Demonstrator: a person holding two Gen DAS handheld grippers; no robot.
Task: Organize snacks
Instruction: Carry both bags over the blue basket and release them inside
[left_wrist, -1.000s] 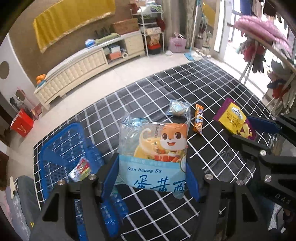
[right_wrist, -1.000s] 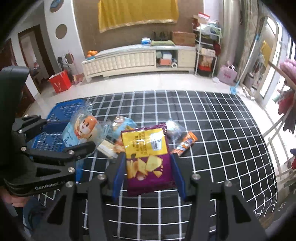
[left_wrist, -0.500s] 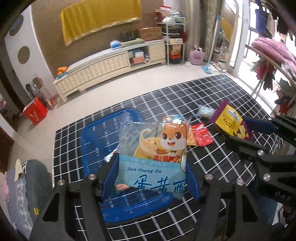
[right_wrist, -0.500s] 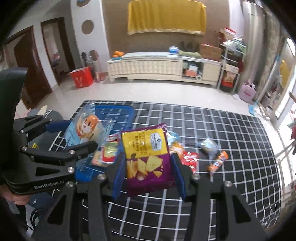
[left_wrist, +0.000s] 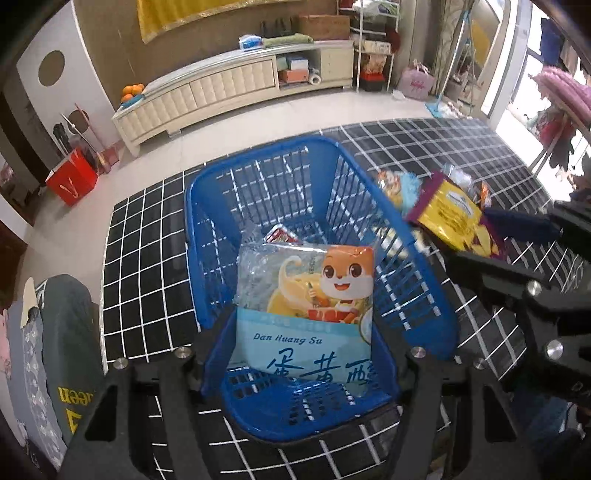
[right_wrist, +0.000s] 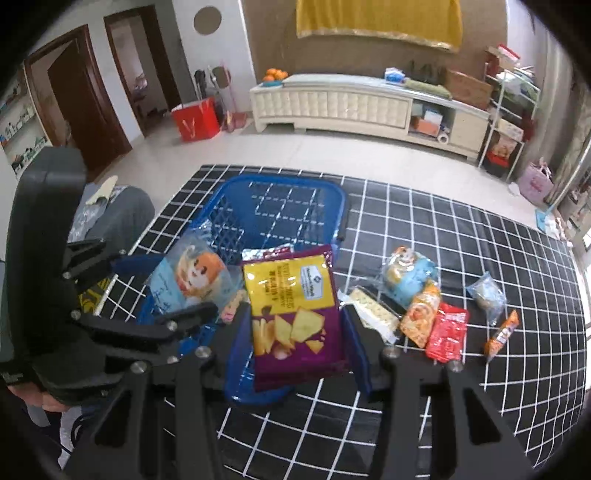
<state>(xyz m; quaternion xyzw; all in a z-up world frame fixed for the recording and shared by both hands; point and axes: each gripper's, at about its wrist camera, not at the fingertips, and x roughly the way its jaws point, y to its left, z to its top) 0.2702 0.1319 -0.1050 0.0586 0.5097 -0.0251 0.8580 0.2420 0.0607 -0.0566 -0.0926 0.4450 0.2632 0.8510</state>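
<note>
Currently mid-transfer: both grippers carry a snack toward the blue basket (left_wrist: 417, 280), nothing dropped yet.

Left gripper (left_wrist: 303, 347) is clamped on the light-blue pastry pack (left_wrist: 306, 302), its pads pressing the pack's two side edges at a medium-wide span. From the left wrist view the pack hangs over the basket interior, above a red-and-white packet (left_wrist: 280, 234) already lying on the basket floor. Judgement: this one is ready to drop; next move is lower a bit and open the jaws.

Right gripper (right_wrist: 295, 347) is closed on the purple chip bag (right_wrist: 291, 317), gripped by its sides, jaws narrower than the left. The bag sits over the basket's near-right rim (right_wrist: 258, 397), not fully inside. It likely needs to shift further left over the basket before release, without bumping the left gripper just beside it.

Still loose on the black grid mat (right_wrist: 480, 229), right of the basket: a blue bun pack (right_wrist: 410, 277), cracker pack (right_wrist: 369, 308), orange packet (right_wrist: 421, 314), red packet (right_wrist: 448, 336), small clear pack (right_wrist: 485, 295), orange bar (right_wrist: 502, 334).
</note>
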